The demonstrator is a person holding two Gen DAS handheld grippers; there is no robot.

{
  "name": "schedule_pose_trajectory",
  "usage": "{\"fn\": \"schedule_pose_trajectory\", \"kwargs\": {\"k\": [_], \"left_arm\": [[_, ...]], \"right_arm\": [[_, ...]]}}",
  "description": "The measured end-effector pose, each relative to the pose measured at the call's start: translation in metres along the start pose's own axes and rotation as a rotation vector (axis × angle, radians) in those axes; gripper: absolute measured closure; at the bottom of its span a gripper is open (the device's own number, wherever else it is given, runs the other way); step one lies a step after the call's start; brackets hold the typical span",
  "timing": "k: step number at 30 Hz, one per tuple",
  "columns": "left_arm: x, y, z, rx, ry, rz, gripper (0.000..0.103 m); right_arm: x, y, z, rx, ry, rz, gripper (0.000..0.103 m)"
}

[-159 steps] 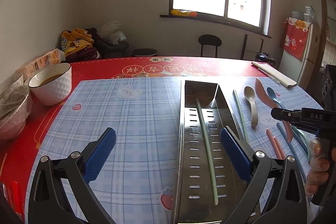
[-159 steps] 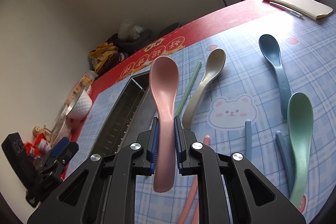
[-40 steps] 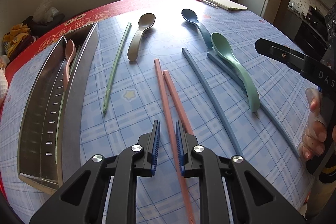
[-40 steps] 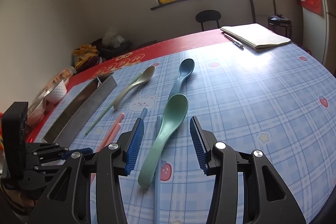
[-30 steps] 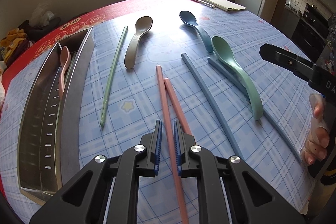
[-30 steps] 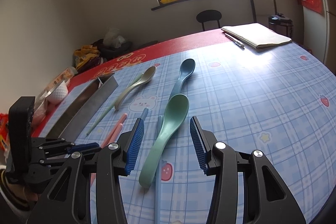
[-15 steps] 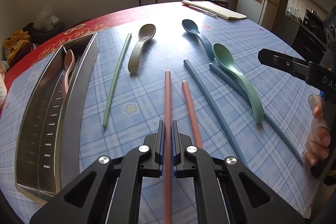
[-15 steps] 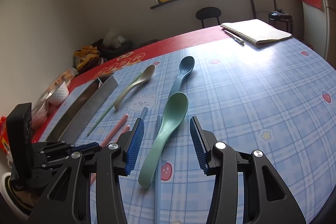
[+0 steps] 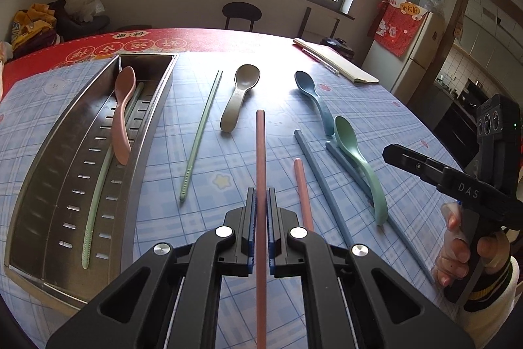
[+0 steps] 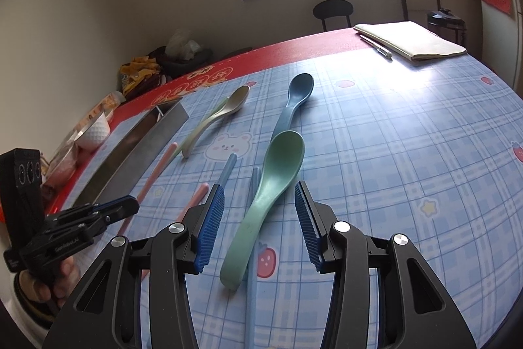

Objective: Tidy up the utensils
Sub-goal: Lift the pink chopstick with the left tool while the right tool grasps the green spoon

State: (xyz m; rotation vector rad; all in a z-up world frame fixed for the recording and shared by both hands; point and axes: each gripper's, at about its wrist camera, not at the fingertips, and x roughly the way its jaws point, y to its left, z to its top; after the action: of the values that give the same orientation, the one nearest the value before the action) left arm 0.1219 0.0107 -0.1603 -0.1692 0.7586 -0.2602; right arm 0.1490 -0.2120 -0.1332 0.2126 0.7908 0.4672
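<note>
The left gripper (image 9: 261,211) clenches a pink chopstick (image 9: 260,149) pointing toward 12 o'clock. The right gripper (image 10: 260,208) stands released, straddling a green spoon (image 10: 268,195).

Left gripper (image 9: 260,211) clamps one pink chopstick (image 9: 260,152) above the table (image 9: 228,159).

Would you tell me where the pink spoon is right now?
In the left wrist view, the pink spoon lies inside the metal tray at the table's left, beside a green chopstick.
</note>
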Motion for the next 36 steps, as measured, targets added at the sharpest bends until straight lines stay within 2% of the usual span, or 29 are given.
{"fn": "schedule_pose_trajectory", "kwargs": {"k": [3,10,16,21,23,29,36], "left_arm": [[-0.004,-0.001,0.0,0.003,-0.019,0.008,0.097],[-0.009,-0.004,0.0,0.015,-0.045,0.032,0.097],[-0.01,-0.002,0.0,0.005,-0.048,0.037,0.097],[-0.009,-0.002,0.0,0.008,-0.048,0.038,0.097],[-0.009,-0.002,0.0,0.008,-0.046,0.037,0.097],[-0.007,-0.001,0.0,0.007,-0.041,0.034,0.097],[-0.008,-0.001,0.0,0.006,-0.043,0.039,0.097]], "right_arm": [[0.007,0.006,-0.001,-0.031,0.041,-0.008,0.059],[0.03,0.007,-0.001,-0.033,0.169,-0.066,0.072],[0.035,0.008,-0.002,-0.045,0.196,-0.061,0.076],[0.034,0.008,-0.003,-0.038,0.185,-0.03,0.082],[0.028,0.006,-0.003,-0.032,0.157,-0.017,0.089],[0.013,-0.003,-0.002,0.013,0.085,0.012,0.089],[0.009,-0.006,0.0,0.038,0.06,0.045,0.089]]}}
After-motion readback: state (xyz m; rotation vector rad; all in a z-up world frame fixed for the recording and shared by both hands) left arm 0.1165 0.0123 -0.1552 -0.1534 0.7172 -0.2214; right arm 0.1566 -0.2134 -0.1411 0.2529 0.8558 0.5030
